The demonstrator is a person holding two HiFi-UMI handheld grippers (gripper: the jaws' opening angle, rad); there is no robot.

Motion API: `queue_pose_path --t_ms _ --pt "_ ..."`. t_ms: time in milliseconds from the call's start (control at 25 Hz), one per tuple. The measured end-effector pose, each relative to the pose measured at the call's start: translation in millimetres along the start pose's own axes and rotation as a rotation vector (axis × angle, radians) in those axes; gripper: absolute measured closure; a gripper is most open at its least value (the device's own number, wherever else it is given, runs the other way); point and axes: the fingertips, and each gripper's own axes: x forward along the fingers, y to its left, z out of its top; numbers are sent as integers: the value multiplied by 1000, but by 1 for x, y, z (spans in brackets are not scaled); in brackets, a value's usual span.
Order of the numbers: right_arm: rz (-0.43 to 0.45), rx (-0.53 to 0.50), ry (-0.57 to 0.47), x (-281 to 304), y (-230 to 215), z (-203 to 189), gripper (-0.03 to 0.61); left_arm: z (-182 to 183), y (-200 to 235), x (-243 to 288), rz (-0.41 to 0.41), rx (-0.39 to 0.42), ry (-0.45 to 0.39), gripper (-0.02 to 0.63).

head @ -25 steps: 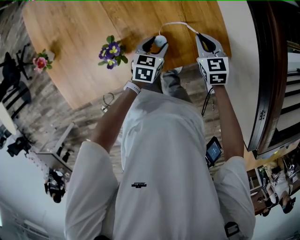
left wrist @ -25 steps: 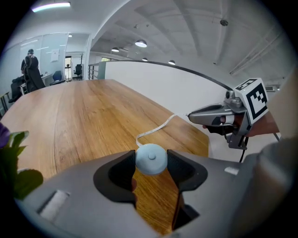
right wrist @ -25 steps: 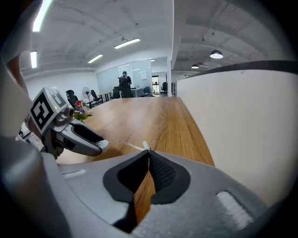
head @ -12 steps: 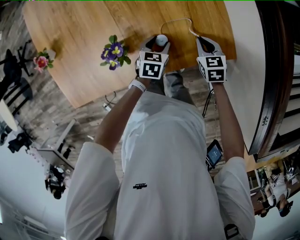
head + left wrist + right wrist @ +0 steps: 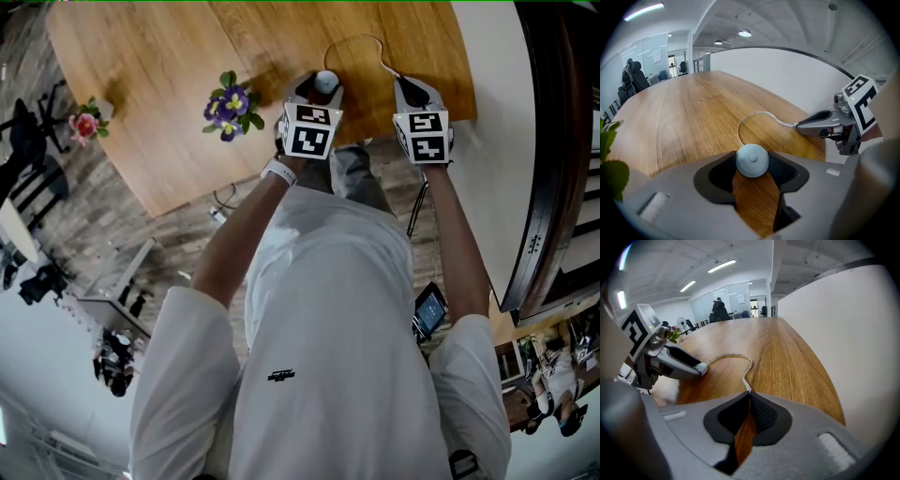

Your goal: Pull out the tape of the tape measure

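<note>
Tape measure (image 5: 752, 160), round grey case, sits clamped btwn the pads of my left tool (image 5: 317, 89), jaws wide apart on it, by the tabletop (image 5: 169, 84) edge closest to me. My right tool (image 5: 748, 397), just beside it at the same edge, is pinched all but shut on the end of the tape (image 5: 730, 354). Tape lies in a slack loop on the wood btwn both tools, bulging toward the far edge.
</note>
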Motion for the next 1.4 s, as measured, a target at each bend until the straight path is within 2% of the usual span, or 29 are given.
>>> queue_pose_path --t_ms 360,720,1200,1400 --pt "-2 15 -5 -4 1 3 501 4 -3 -6 -19 -2 -29 364" --pt "8 34 -61 -33 1 3 488 17 -11 -31 -19 -23 -88 364" --pt "-23 42 -216 -115 -9 26 476 54 -39 -97 -37 -30 -245 367" --pt "-50 61 -296 -155 -14 42 476 66 -49 -125 -39 19 -304 367"
